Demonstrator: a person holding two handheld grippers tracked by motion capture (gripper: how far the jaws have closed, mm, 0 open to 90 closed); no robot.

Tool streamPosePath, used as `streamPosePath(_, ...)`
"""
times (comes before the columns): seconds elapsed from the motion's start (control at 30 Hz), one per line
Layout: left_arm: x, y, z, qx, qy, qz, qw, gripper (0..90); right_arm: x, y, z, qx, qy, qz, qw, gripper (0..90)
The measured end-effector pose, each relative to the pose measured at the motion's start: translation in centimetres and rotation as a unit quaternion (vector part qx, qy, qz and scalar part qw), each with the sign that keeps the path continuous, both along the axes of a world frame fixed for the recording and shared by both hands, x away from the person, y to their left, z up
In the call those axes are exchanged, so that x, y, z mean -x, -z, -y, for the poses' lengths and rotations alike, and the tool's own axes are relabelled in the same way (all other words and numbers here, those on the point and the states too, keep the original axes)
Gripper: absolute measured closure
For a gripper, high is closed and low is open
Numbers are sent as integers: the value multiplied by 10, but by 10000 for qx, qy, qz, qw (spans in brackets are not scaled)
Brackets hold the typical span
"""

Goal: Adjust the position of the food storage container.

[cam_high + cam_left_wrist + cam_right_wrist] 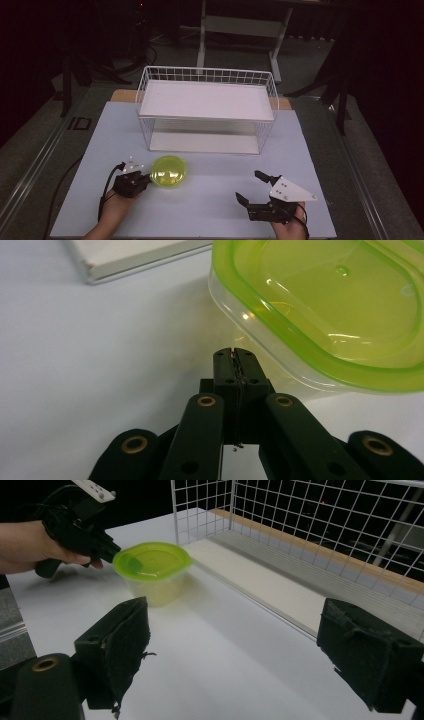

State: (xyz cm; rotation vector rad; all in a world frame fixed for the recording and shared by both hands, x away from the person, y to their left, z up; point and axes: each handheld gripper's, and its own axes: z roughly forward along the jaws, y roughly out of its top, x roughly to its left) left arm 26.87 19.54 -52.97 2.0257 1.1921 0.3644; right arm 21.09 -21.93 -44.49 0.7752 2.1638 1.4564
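Your green-lidded plastic container (169, 171) sits on the table (210, 210) toward its near left, just in front of the white wire rack (207, 107). Your left gripper (142, 178) is at its left side, jaws pressed together on nothing. Your right gripper (251, 186), near the front right edge, gapes wide and empty.

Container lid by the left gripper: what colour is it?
Translucent lime green lid on a clear container; it shows best in the left gripper view.
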Motion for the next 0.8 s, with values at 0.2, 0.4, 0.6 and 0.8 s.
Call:
streamPosePath(0.2, -12, -1, 20, -36, 137, -52, 9999, 900, -1, 1, 1, -22, 6, -63, 10000, 135)
streamPosePath(0.4, -20, -2, 43, -66, 296, -67, 9995, 900, -1, 2, 1, -31, -19, -60, 10000, 135)
streamPosePath(0.6, -20, -2, 64, -5, 454, -185, 9988, 900, -2, 3, 2, -29, -40, -83, 10000, 135)
streamPosePath(0.8, -15, -1, 81, 92, 649, -189, 9977, 900, -3, 4, 2, -29, -38, -103, 9999, 136)
